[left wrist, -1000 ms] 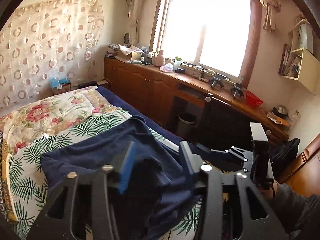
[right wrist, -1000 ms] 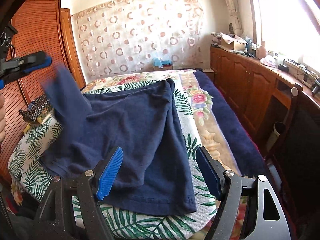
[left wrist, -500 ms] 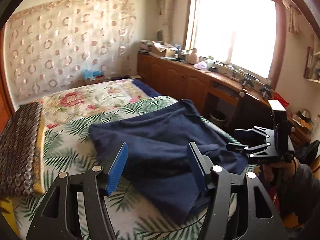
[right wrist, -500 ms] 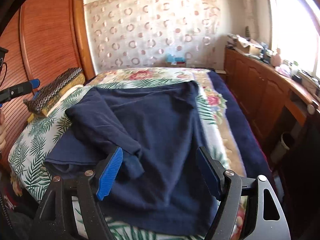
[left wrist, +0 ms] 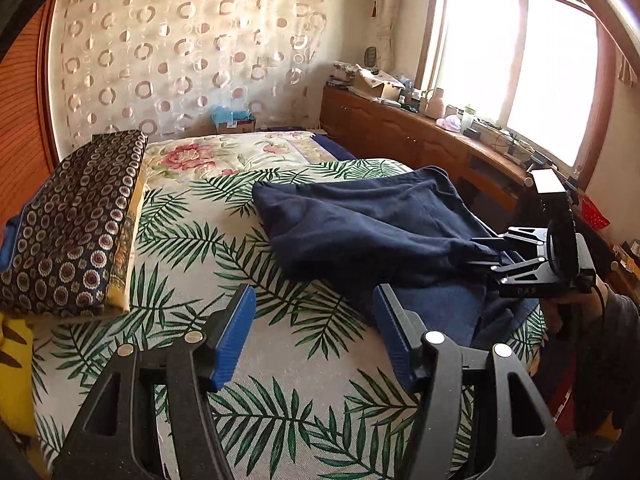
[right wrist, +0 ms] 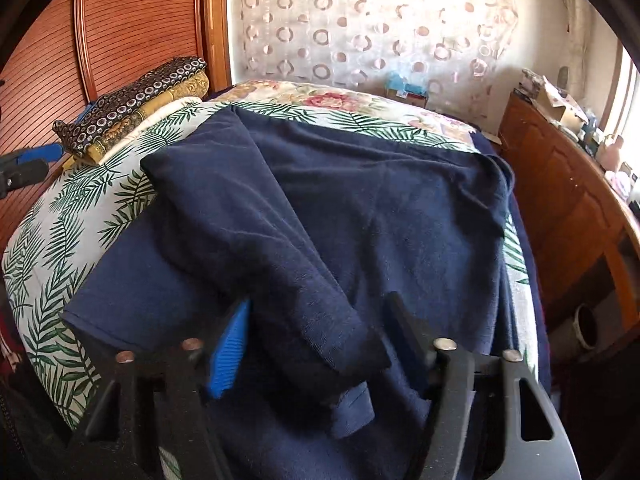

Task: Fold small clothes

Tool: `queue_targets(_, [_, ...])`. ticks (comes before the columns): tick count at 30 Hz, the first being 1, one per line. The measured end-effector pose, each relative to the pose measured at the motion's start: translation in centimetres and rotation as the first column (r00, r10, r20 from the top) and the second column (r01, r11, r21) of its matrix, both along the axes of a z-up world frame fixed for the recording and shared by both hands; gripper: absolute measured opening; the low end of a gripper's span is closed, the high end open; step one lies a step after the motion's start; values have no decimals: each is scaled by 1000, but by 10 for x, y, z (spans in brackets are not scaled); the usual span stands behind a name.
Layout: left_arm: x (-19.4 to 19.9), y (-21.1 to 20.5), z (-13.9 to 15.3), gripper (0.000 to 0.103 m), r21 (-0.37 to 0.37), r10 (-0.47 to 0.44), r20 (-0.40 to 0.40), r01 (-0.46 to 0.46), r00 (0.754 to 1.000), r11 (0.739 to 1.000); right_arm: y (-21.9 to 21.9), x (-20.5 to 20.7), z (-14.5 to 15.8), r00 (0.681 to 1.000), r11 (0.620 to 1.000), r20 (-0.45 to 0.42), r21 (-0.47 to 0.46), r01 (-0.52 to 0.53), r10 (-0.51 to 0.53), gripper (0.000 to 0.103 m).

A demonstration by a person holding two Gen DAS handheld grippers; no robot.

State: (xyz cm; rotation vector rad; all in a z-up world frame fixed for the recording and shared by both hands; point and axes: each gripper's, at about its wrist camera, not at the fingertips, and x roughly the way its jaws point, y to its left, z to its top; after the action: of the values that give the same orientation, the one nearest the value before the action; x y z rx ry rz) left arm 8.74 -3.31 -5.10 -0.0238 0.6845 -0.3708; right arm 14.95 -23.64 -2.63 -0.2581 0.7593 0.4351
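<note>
One bed [left wrist: 304, 344] fills most of both views, its palm-leaf cover bare across the lower half of the left wrist view, and on it lies the single thing we have to fold: a dark blue sweater [right wrist: 360, 208], spread over the middle of the right wrist view and sitting right of centre in the left wrist view [left wrist: 360, 220]. We judge it soft, limp and fairly light, a thick knit that will sag and drag rather than hold a line, and not slippery against the cover, so it should stay put when we lay a part down but will bunch if we pull it sideways. Its hem runs along the lower left of the right wrist view, and its body reaches to the upper middle. Next in size is the sleeve [right wrist: 272, 264], already thrown diagonally across the body, its cuff [right wrist: 352, 404] at the bottom centre of that view. Our right gripper [right wrist: 316, 340] straddles this sleeve near the cuff; its jaws have just been closing with the cloth between them, but we cannot tell whether the pads press on it yet. Our left gripper [left wrist: 312, 332] hangs released over bare cover at the lower centre of its own view, nothing between its fingers. For hold points we would favour doubled edges, the cuff, the hem corners or the shoulder seam, since a pinch in the open middle would only lift a peak.
</note>
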Motion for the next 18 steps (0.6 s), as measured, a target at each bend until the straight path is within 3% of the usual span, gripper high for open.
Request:
queue_targets(2, [-1, 1, -3, 62, 0, 6, -2, -6, 1000, 1000, 0, 1, 0, 1000, 1000, 9, -1, -9, 9, 19])
queue_targets(4, [-1, 2, -4, 62, 10, 13, 1, -13, 1000, 1000, 0, -2, 5, 1000, 1000, 29, 16, -8, 7, 14])
queue_targets(12, [-5, 3, -4, 62, -2, 11, 9, -11, 1000, 1000, -14, -43, 57, 986, 989, 169, 147, -15, -10, 12])
queue_targets(18, [-9, -2, 0, 62, -5, -6, 24, 6, 1000, 1000, -48, -70, 77, 976, 988, 205, 148, 42, -73, 12])
